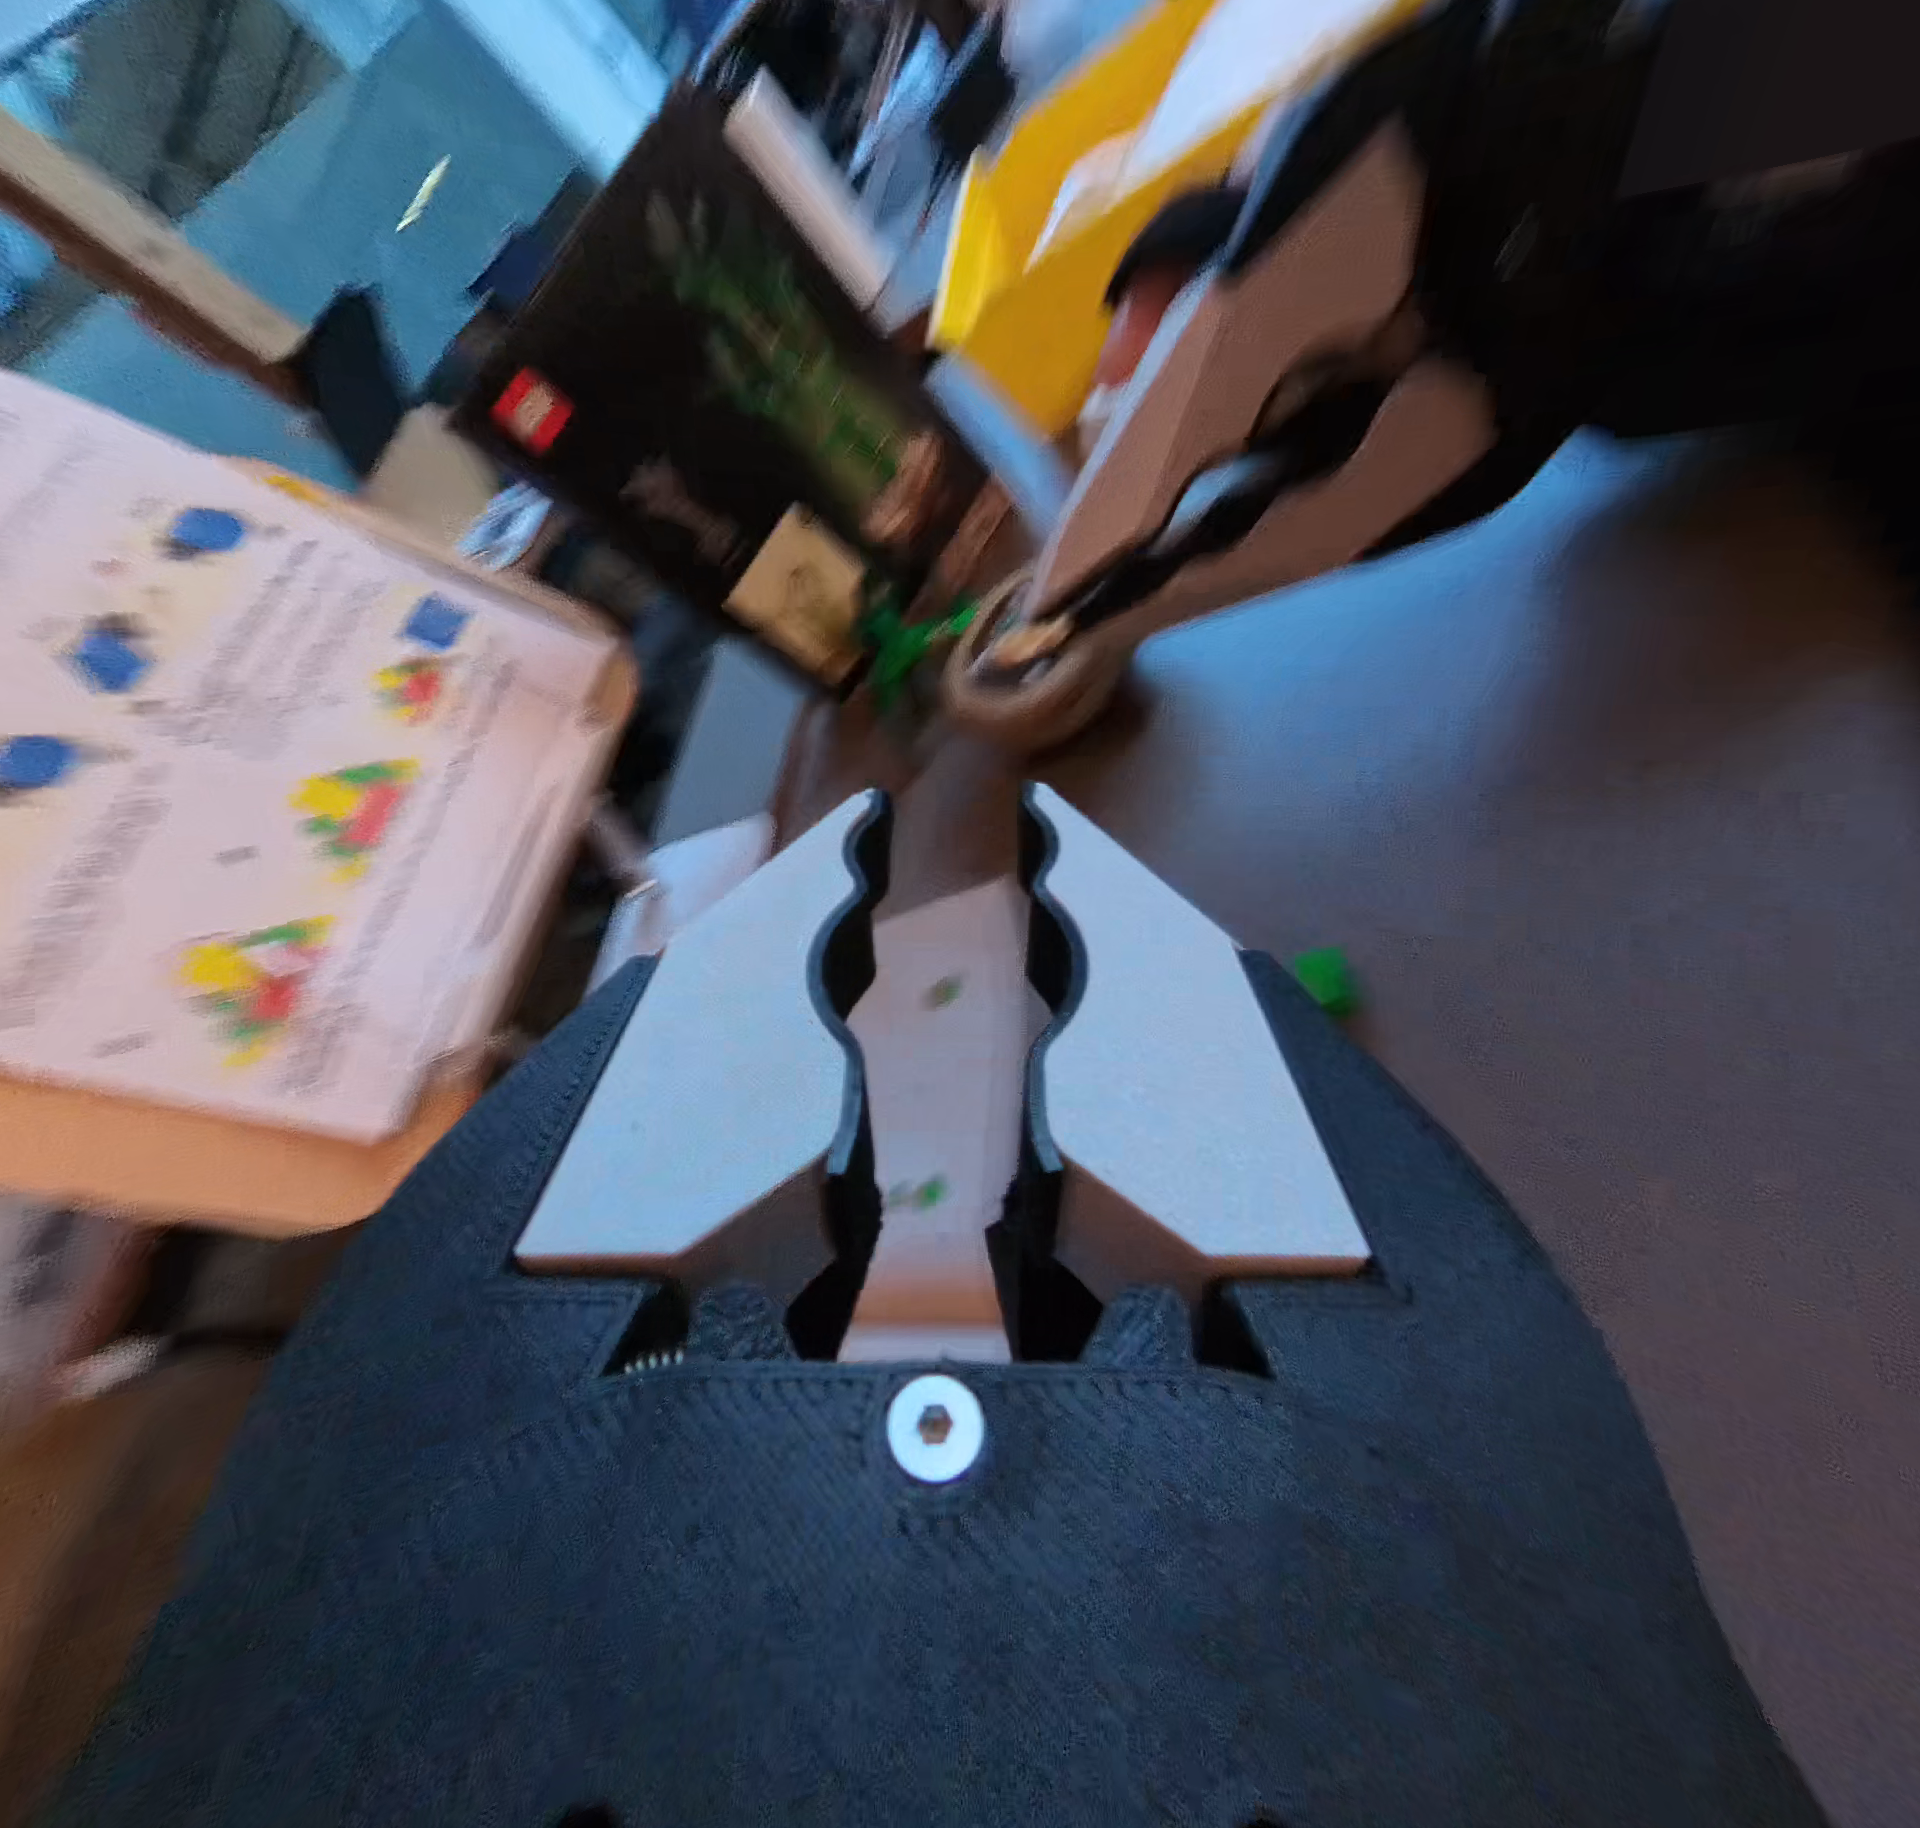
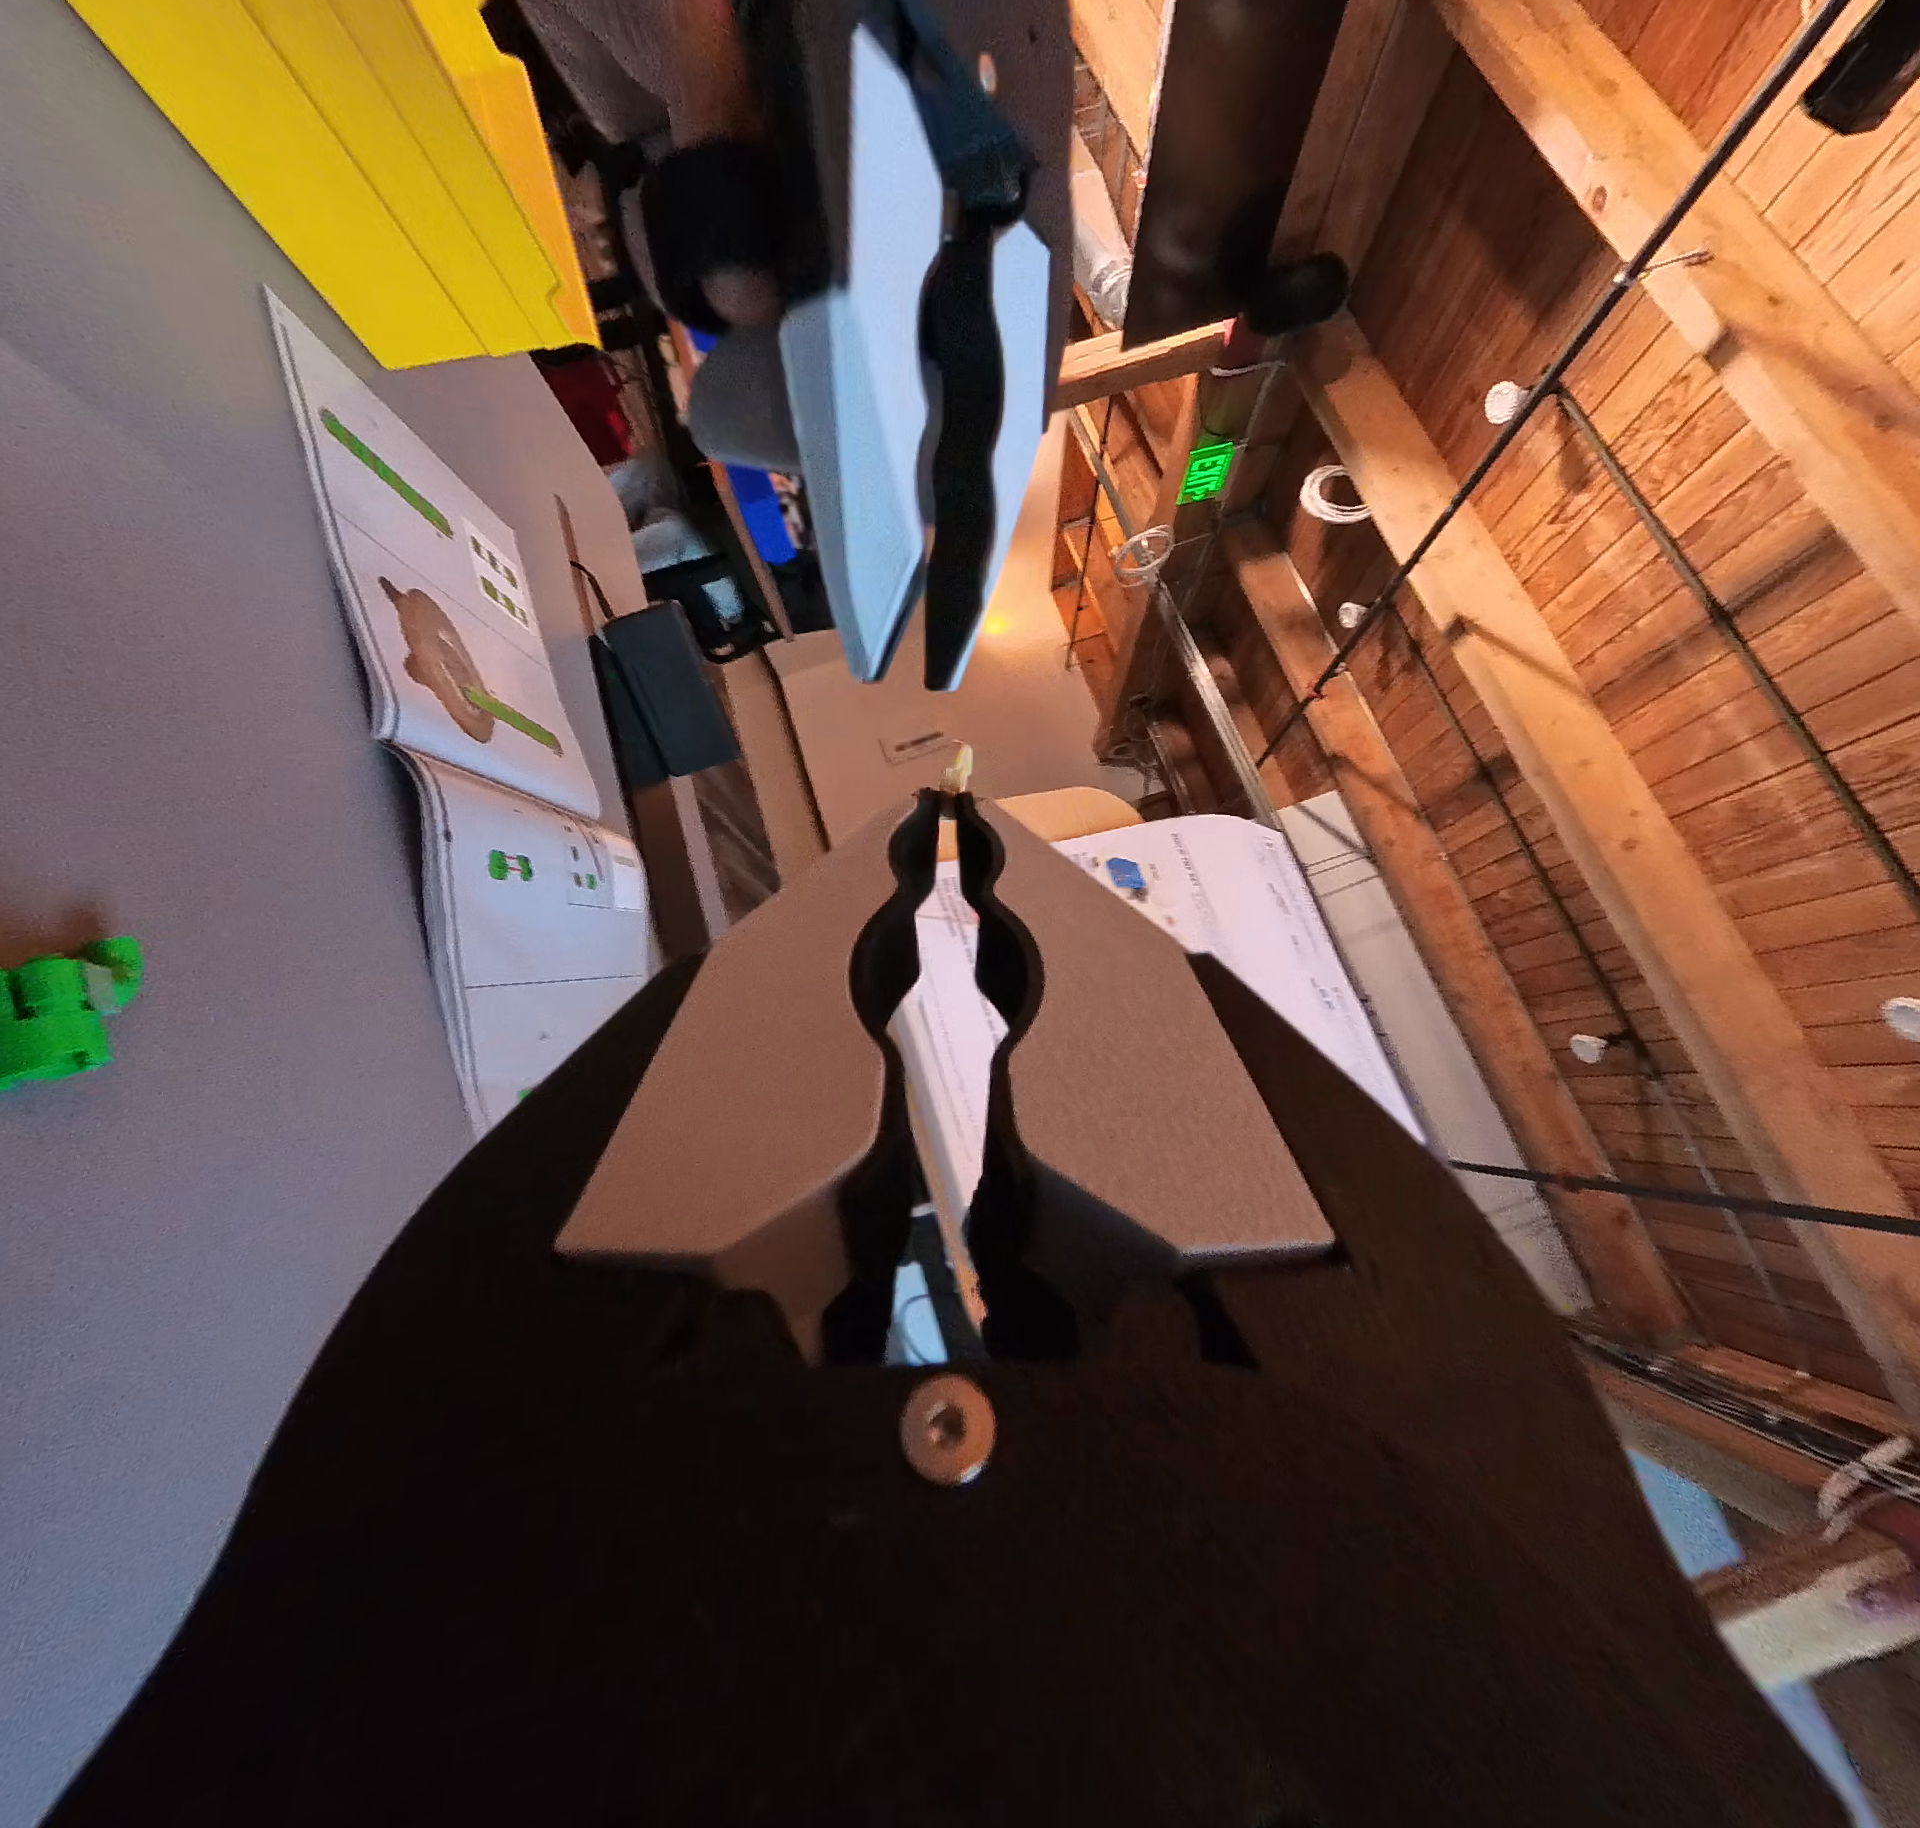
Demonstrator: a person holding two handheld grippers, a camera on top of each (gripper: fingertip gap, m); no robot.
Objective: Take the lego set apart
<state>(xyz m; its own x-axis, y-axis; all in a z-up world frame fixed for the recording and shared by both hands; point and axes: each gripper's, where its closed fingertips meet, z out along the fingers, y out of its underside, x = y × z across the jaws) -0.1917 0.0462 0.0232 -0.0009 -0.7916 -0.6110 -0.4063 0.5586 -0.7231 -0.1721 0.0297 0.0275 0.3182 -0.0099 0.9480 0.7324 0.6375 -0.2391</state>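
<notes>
We see the lego set in pieces. A small cream piece (image 2: 957,772) is nipped at the very fingertips of our right gripper (image 2: 940,799), whose jaws are pressed together on it, lifted well clear of the grey tabletop (image 2: 187,1259) with the camera rolled sideways so the wooden ceiling fills the right of its view. A green lego chunk (image 2: 57,1015) lies alone on the tabletop, well apart from the open instruction booklet (image 2: 468,656) nearer the far edge.

In the blurred left wrist view, a round tan base (image 1: 1023,672) with green bits (image 1: 909,640) beside it sits on the tabletop, and the right gripper's tips point down at it; whether they touch it we cannot tell.

Our left gripper (image 1: 956,822) hangs above the tabletop edge, jaws spread a little with nothing between them, fingers aimed toward the base. A small green brick (image 1: 1325,978) lies just to its right.

Beyond stand a dark box (image 1: 717,407), a yellow box (image 1: 1070,251), and a printed sheet (image 1: 239,791) on a cardboard box at the left.
</notes>
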